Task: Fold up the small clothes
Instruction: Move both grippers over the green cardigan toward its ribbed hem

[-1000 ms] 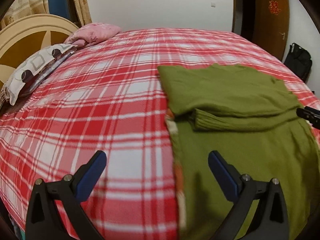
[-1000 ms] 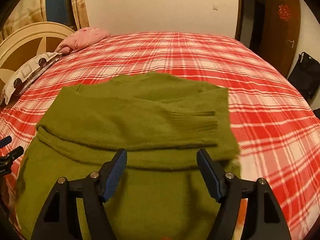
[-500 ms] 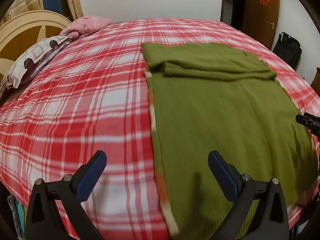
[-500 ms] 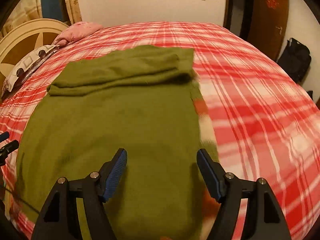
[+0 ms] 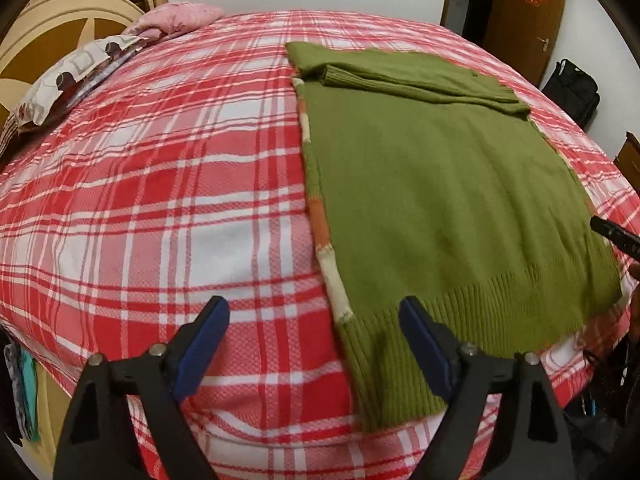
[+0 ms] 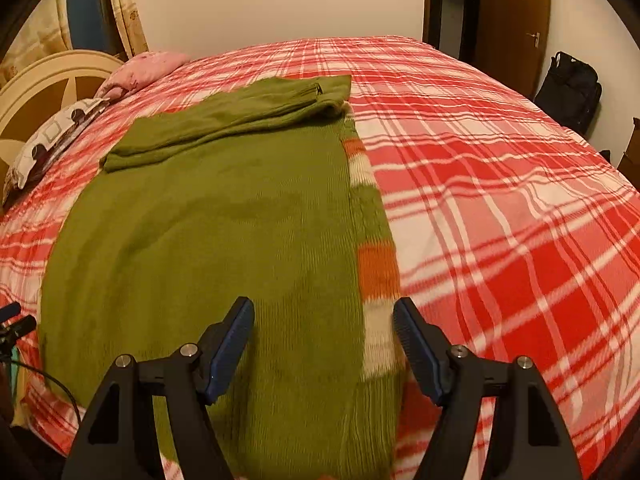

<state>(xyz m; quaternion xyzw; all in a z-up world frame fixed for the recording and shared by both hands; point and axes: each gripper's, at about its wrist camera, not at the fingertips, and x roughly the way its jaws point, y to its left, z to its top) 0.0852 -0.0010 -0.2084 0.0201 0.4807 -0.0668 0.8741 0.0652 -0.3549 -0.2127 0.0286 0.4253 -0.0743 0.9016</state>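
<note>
Lying flat on the red plaid bedspread (image 5: 168, 184), right of centre in your left view: one green sweater (image 5: 440, 184), sleeves folded across its far end, ribbed hem nearest you at the near edge of the bed. An orange-and-cream striped edge (image 6: 376, 264) shows along both its long sides.

Far left: patterned pillow (image 5: 68, 80), pink pillow (image 5: 180, 20), cream headboard (image 5: 48, 36).

Your left gripper (image 5: 316, 320): jaws apart, just closing a little, the sweater's near-left hem corner between them, pads not pressing it.

Your right gripper (image 6: 324, 320): jaws apart over the sweater's right striped edge, gripping nothing.

Far right: wooden door (image 6: 516, 20), black bag (image 6: 568, 88).
</note>
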